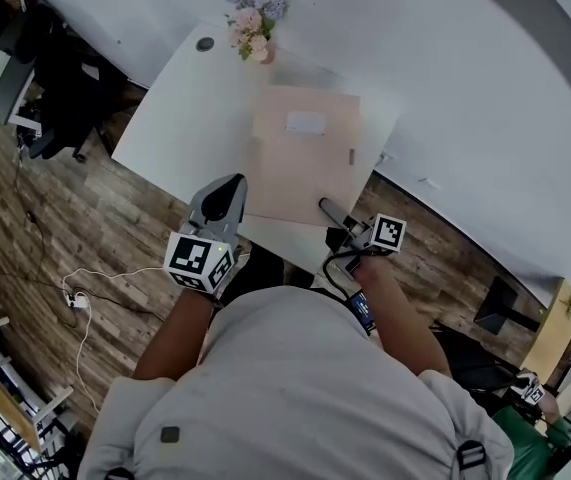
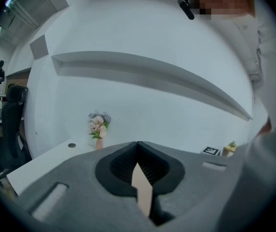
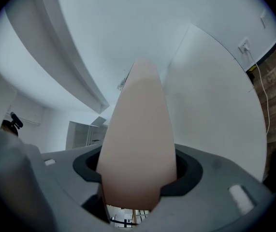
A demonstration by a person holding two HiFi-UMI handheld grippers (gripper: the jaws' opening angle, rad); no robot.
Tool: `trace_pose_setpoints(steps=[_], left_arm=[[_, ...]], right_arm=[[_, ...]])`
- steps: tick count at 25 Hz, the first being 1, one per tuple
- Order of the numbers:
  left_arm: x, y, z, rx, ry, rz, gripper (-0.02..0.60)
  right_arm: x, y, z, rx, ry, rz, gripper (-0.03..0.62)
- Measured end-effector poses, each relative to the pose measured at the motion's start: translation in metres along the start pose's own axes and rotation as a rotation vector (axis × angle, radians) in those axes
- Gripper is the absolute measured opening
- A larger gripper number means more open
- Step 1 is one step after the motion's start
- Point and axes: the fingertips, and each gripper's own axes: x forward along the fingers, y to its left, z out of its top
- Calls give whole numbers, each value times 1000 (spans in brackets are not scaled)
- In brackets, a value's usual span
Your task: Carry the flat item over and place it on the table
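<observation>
My left hand-held gripper [image 2: 138,151] is closed onto the flat item [image 1: 300,163]. Its jaws pinch a thin beige edge at the left corner farthest from the flower vase [image 1: 253,23]. The flat item itself sits over the white counter [image 1: 180,118], on my side of the flower vase and well apart from it. I cannot tell whether its underside touches the counter yet. It looks like a thin envelope or card folder, with a pale label towards its vase end. I judge it light and fairly stiff across its width, but likely to sag or fold if carried by one corner, and smooth enough to slide out of a weak pinch. So the two corners away from the flower vase are the sensible hold, one on each side, held level. My right hand-held gripper [image 3: 138,175] has the other such corner: the sheet fills the gap between its jaws, which are clamped on it.
</observation>
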Motion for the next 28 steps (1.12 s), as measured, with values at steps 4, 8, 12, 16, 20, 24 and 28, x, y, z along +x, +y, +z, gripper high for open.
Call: trace_pose_setpoints(steps=[4,8,12,16,20,24,28], left_arm=[[14,22,-9,-22,29,-4,0],[22,40,-20,-39,60,-13,0],[33,63,-30,-59,87,-20,0],[43,84,-37,-53,104,-25,0],[52,96,-46,-56,126,-40,0],[62,105,-52,-67,143,-47,0],[71,109,-59,-75,159,-61,0]], right_arm=[[16,-23,9,16,-2,-46,302],[34,-40,11,22,8,-81,302],[54,-58,16,34,18,-119,304],[75,-75,23,4,36,-143,304],[88,-83,25,-4,44,-136,304],[96,-91,30,-39,52,-133,305],[96,-101,36,-54,40,-154,305]])
